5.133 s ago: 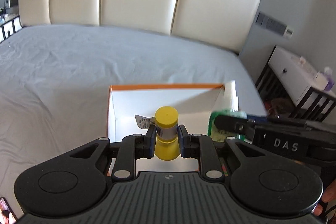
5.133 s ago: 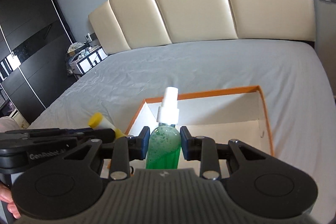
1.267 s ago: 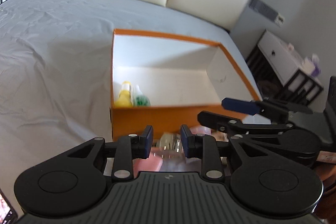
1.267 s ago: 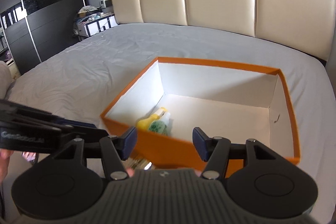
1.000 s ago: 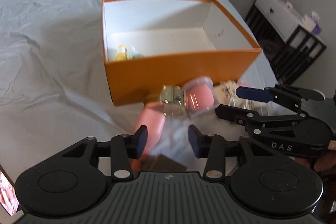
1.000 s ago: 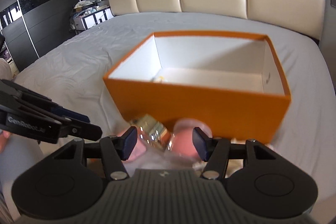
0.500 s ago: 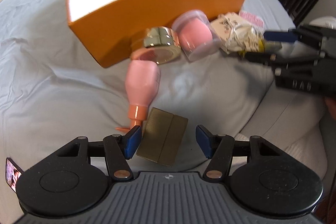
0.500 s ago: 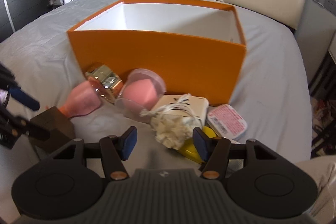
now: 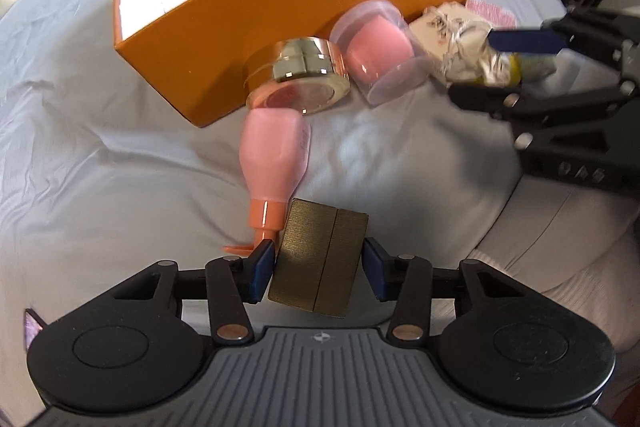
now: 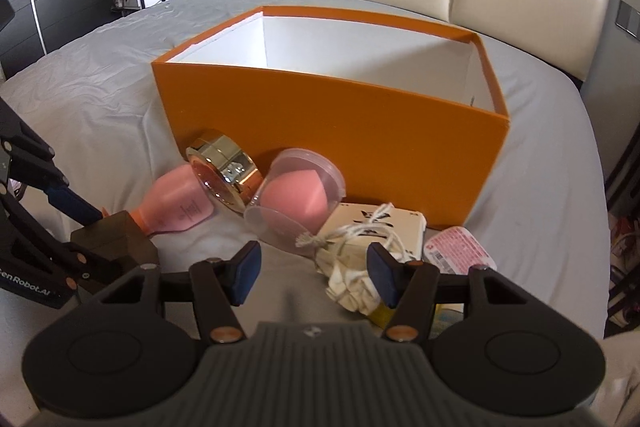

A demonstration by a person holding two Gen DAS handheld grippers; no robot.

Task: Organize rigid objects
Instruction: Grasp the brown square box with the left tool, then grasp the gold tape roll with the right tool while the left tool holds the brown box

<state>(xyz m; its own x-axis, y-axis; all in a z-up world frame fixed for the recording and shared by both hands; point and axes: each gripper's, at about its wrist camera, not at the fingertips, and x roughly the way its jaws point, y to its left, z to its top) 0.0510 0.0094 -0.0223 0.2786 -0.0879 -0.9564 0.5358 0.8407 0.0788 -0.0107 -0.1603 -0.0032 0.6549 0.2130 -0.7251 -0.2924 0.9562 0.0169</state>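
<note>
On the wrinkled sheet, left tool is closing around a brushed-bronze block; right tool spread.

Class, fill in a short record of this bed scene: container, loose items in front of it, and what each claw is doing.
container: orange box on the bed, open top
loose items: pink bottle lying down, gold compact, clear tub with a pink sponge
left claw: closing around the brown box, pads not clearly pressing yet
right claw: open over a string-tied bundle
</note>
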